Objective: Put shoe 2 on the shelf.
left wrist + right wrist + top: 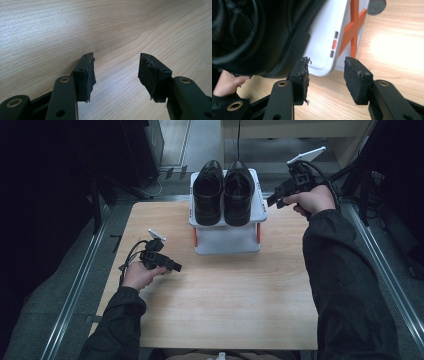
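Near edge first: your left gripper (172, 266) sits low over the table (225, 305), in front of and to the left of the rack. Jaws spread, nothing between them. Left gripper view confirms it: bare wood grain between the pads (88, 75).

Mid-table: the white shoe rack (227, 242), two-tier, orange side braces. Lower tier looks empty from the high view.

Far: the pair of black shoes (222, 192) on the rack's top shelf, side by side, touching or nearly so. Long axes run away from you, heels toward you, toes at the far edge.

Your right gripper (272, 200) is at the rack's right edge, level with the top shelf. Jaws spread wide, gripping nothing, pointing left at the right shoe (238, 192).

Key relation: the right shoe lies directly left of the right gripper, just beside it, and presents its long side. Your approach is therefore square to the shoe's axis. The right hand is clearly the nearer one; the left is well apart, with the rack's front between it and the shoes.

View differences: the right gripper view shows what the high view can't. The shoe's dark upper (262, 37) bulges just above and left of the gripper (327, 72), with the rack's white corner (324, 50) and orange cross-brace (353, 27) straight ahead between the jaws. So my read is you're aimed a bit low, at shelf edge rather than leather. The high view alone gives the shoes' orientation and both grippers together.
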### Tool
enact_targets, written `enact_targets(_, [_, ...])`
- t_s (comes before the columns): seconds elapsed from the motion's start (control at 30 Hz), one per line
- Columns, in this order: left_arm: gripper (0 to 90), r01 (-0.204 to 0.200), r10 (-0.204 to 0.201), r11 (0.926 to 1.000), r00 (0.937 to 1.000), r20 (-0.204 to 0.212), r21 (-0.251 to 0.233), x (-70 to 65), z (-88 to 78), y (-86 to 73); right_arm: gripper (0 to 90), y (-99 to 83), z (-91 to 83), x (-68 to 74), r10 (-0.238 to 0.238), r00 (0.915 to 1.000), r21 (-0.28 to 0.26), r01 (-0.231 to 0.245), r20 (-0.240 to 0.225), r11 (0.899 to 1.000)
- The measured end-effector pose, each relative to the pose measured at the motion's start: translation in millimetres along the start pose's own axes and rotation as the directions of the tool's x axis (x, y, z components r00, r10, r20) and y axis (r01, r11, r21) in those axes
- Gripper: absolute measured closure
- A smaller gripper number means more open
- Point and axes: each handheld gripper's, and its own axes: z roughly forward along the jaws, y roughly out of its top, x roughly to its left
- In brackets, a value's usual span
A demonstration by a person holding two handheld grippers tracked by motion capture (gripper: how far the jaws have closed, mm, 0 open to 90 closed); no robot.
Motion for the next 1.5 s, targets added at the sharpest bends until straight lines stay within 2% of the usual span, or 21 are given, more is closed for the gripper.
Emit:
enact_targets(0.37, [46.1, -0.001, 0.001, 1.0, 1.0, -0.004, -0.003, -0.1, 0.1, -0.3, 54.4, -24.4, 11.5, -25.0, -0.023, 0.9997, 0.002, 0.023, -0.008, 1.0])
enact_targets(0.47, [45.8, 0.002, -0.002, 1.0, 1.0, -0.008, -0.01, -0.1, 0.1, -0.8, 54.8, -34.2, 15.4, -32.4, -0.016, 0.9991, -0.013, 0.015, -0.041, 1.0])
enact_targets(0.53, [45.8, 0.0, 0.0, 0.9999, 1.0, -0.009, -0.011, 0.1, -0.3, -0.8, 55.0, -40.4, 17.5, -36.2, -0.021, 0.9992, -0.009, 0.02, -0.034, 1.0])
enact_targets(0.67, [45.7, -0.001, 0.001, 0.9999, 0.9999, -0.011, -0.011, 0.1, 0.0, -0.7, 55.0, -52.0, 22.6, -44.6, -0.011, 0.9987, -0.01, 0.01, -0.051, 1.0])
enact_targets(0.77, [45.7, -0.003, 0.003, 1.0, 0.9999, -0.011, -0.009, -0.2, 0.4, -0.6, 54.9, -61.8, 28.7, -50.5, -0.016, 0.9989, -0.007, 0.016, -0.045, 1.0])
enact_targets(0.97, [45.9, -0.01, 0.009, 0.9994, 0.9998, -0.019, -0.033, -0.3, -3.2, -0.6, 54.1, -83.1, 45.2, -65.8, -0.014, 0.9965, -0.001, 0.014, -0.082, 1.0])
enact_targets(1.1, [45.9, -0.009, 0.008, 0.9995, 0.9997, -0.025, -0.03, 0.2, -2.4, -0.5, 54.1, -94.8, 54.6, -76.0, -0.002, 0.9956, 0.006, 0.003, -0.094, 1.0])
enact_targets(1.23, [45.8, -0.013, 0.012, 0.9996, 0.9995, -0.028, -0.026, 0.1, -1.8, -0.2, 54.1, -104.5, 61.8, -81.8, 0.001, 0.9943, 0.014, 0.0, -0.106, 1.0])
enact_targets(1.5, [45.4, -0.017, 0.016, 0.9994, 0.9994, -0.03, -0.03, 1.0, -1.9, -0.5, 53.4, -124.4, 76.4, -88.5, -0.024, 0.991, 0.019, 0.026, -0.132, 0.999])
